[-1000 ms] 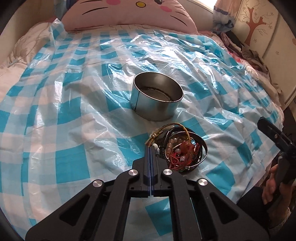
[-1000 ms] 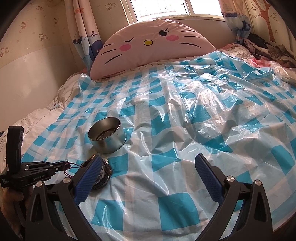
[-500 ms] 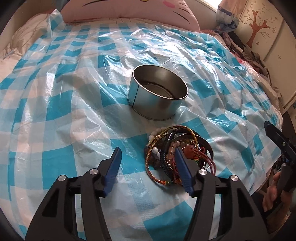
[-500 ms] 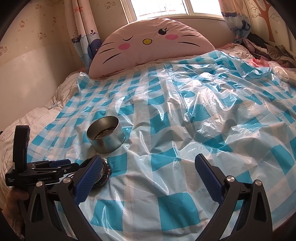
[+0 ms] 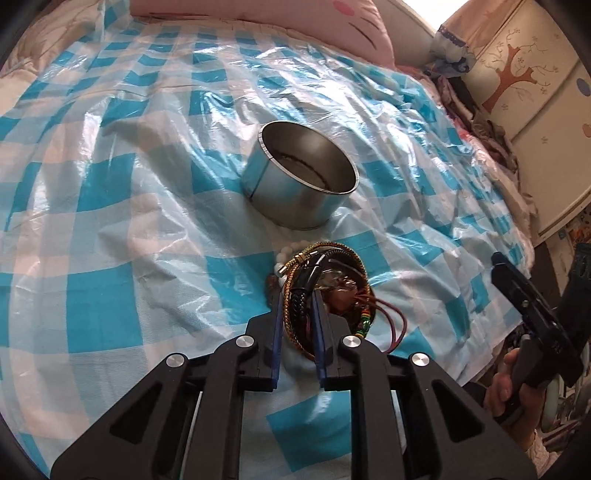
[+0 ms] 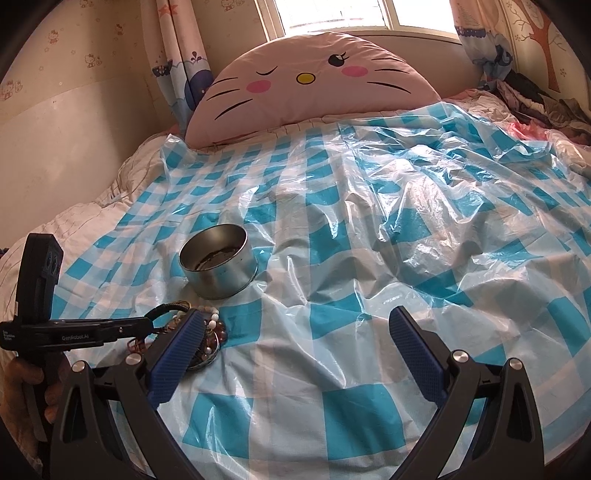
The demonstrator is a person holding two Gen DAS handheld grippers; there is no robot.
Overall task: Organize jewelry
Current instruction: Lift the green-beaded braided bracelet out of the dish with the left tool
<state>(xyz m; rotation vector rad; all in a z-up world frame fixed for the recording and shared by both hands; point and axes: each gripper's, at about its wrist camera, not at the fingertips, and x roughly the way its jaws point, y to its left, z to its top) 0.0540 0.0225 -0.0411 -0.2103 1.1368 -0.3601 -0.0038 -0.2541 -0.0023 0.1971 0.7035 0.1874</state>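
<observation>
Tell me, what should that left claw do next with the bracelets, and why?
Probably lift a little. The left gripper has its fingers closed around a dark braided bracelet at the edge of the pile, which lies just short of the open tin. Raising it would likely free it for the tin.

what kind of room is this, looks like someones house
Most likely a child's bedroom. The work surface is a bed covered with a blue checked plastic sheet, a big pink cat-face pillow leans under a curtained window, and a wardrobe bears a tree decal.
</observation>
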